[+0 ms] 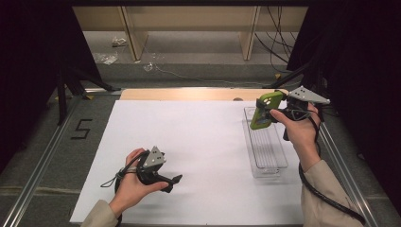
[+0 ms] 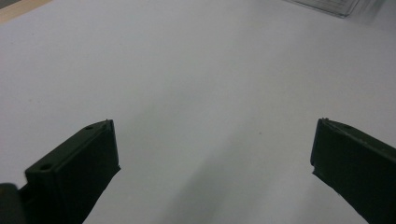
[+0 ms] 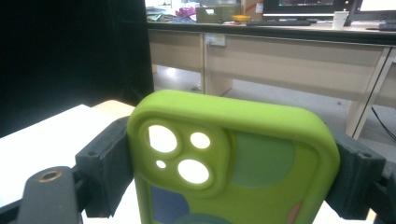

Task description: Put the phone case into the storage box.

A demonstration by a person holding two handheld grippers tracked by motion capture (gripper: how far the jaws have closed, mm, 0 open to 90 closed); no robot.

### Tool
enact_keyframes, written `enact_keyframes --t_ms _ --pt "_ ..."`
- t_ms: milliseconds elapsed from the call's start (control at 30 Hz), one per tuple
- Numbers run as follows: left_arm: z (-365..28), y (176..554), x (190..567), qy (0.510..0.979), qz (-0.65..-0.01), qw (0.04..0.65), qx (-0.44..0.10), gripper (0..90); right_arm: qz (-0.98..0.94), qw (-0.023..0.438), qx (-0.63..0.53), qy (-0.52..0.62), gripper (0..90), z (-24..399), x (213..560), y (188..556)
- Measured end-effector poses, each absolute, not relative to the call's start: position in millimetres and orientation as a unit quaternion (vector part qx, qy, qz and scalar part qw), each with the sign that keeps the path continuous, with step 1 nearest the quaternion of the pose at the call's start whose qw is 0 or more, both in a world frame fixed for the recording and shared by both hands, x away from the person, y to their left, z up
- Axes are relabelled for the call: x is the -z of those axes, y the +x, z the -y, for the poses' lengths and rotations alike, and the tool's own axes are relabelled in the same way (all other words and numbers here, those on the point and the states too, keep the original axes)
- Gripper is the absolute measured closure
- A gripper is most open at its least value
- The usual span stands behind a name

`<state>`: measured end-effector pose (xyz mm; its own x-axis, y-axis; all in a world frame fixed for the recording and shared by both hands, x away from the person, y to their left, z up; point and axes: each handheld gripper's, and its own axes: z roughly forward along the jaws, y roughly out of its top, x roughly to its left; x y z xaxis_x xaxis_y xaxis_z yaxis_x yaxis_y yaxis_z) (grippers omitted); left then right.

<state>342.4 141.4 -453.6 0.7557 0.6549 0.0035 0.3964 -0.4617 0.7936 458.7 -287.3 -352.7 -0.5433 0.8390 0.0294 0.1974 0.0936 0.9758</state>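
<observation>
I hold the green phone case (image 1: 265,110) in my right gripper (image 1: 275,111), the jaws pressed on its two long edges, as the right gripper view shows: the black pads sit against either side of the case (image 3: 233,158), just below its camera cut-outs. The case hangs in the air, upright with a slight tilt, its long axis running up and down and the camera end on top. It hovers over the far end of the clear plastic tray (image 1: 280,156), which lies directly below and a little toward me. The tray is long and narrow, its long axis running from the far side of the white table (image 1: 189,142) toward me, and I see nothing inside it. So to lay the case in, I judge I must tip it down until its length lines up with the tray's length, then lower it.

My left gripper (image 1: 176,182) rests low near the table's near-left part, well apart from the tray, its jaws spread wide with only bare white surface between them. The right hand is plainly the nearer one.
</observation>
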Motion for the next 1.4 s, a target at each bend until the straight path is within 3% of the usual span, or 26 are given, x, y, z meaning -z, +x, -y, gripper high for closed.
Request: enact_keyframes --t_ms 1400 --pt "-141 343 453 0.84 -0.313 0.415 -0.157 1.1 -0.678 0.303 -0.54 0.396 17.4 289 363 474"
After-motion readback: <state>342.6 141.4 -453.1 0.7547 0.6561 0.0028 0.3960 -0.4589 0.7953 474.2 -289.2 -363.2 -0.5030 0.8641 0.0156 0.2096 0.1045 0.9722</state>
